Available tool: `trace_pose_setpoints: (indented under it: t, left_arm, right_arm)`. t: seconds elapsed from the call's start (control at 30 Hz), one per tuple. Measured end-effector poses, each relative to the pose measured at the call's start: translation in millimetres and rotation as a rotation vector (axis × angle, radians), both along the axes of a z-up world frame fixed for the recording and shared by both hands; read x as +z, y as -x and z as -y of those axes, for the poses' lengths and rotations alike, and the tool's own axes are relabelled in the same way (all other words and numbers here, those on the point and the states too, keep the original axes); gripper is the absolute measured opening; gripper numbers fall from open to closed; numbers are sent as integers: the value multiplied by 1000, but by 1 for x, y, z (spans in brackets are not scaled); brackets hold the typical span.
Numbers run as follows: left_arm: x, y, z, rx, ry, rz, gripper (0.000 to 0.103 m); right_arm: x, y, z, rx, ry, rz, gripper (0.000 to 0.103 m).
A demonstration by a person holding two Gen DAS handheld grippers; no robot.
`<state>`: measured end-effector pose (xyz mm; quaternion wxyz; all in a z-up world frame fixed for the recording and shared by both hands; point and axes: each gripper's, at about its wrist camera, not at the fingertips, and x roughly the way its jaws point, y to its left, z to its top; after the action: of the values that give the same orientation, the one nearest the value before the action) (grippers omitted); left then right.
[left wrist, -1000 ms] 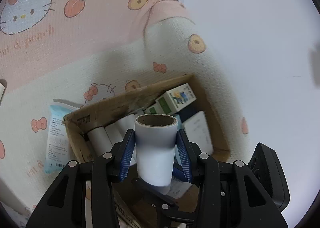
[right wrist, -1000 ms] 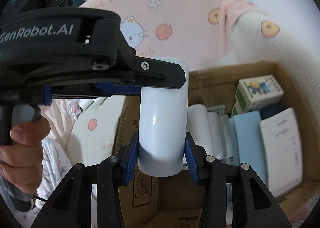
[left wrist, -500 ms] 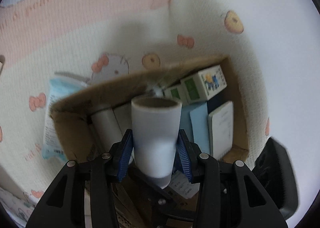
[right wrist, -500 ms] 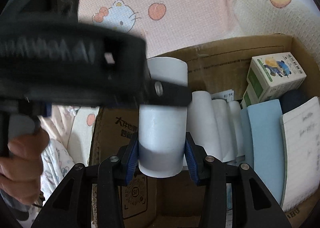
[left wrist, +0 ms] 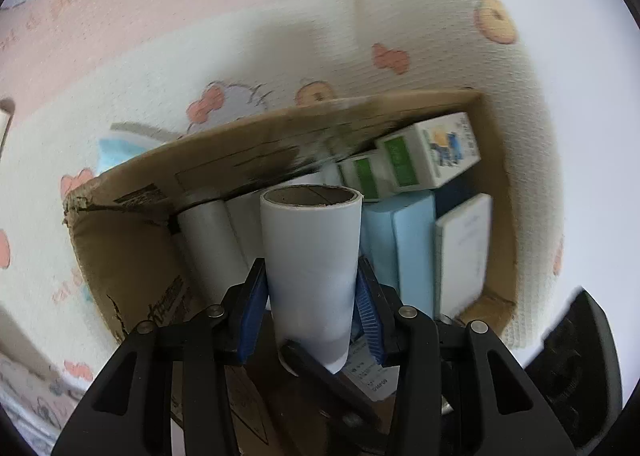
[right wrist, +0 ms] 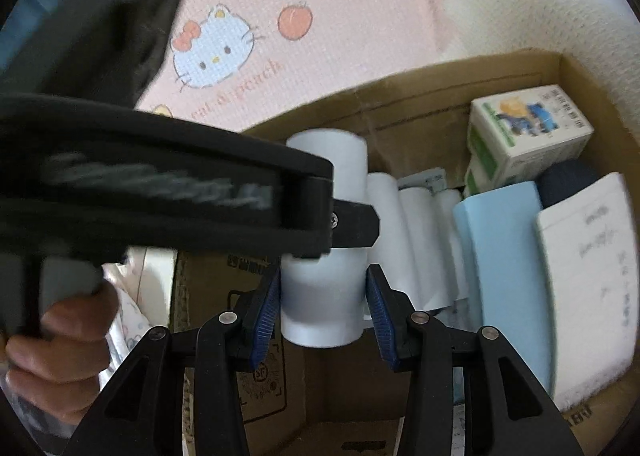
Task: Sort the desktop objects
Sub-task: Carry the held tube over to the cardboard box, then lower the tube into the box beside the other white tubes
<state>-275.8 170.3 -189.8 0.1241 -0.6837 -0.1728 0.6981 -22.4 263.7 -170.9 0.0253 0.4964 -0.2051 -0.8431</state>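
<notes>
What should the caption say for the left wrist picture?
Left gripper jaws clamp a white roll over a cardboard box with more rolls inside.

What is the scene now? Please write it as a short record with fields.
held item: white roll on a cardboard core
left gripper: shut on the roll
right gripper: shut on the same roll
container: cardboard box, open, below the roll
inside box: white rolls, blue block, green and white cartons, white notebook
surface: cartoon-print cloth

Soft even daylight, fisheye-bent edges, slight motion blur throughout.
</notes>
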Motion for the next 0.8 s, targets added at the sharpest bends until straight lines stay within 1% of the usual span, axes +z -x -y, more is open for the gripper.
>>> trace_pose_setpoints:
  t: [0.07, 0.17, 0.2, 0.27, 0.33, 0.4, 0.47, 0.57, 0.6, 0.67, 0.73, 0.8]
  left_arm:
    - [-4, 3, -1, 20, 22, 29, 47]
    - [-8, 6, -2, 66, 32, 58, 47]
    - [-11, 7, 0, 94, 39, 75, 47]
    - [-16, 9, 2, 122, 31, 100, 47]
    - [-20, 15, 2, 128, 51, 131, 47]
    - [-22, 21, 1, 139, 78, 158, 47]
    - [-23, 25, 1, 151, 89, 172, 47]
    - [-25, 33, -2, 146, 110, 192, 47]
    - [-26, 35, -2, 142, 114, 198, 50]
    - [-27, 36, -3, 144, 110, 208, 53]
    - [-27, 37, -1, 148, 103, 223, 53]
    - [-28, 38, 1, 148, 85, 235, 53]
  right_arm:
    - [4, -7, -4, -27, 7, -5, 41]
    - [9, -16, -9, -49, -31, -6, 41]
    - [9, -18, -11, -51, -36, -3, 41]
    - [7, -21, -14, -57, -40, 17, 41]
    - [5, -24, -14, -58, -49, 25, 41]
    - [2, -26, -14, -58, -39, 24, 41]
    - [-2, -27, -13, -60, -3, 20, 41]
    - [-5, -28, -8, -52, 7, 17, 41]
    - [-5, -27, -6, -44, 5, 17, 41]
    - [-5, -25, -1, -24, -10, 26, 41]
    - [-5, -23, 5, 3, -36, 37, 41]
    - [-5, -24, 4, 3, -27, 29, 41]
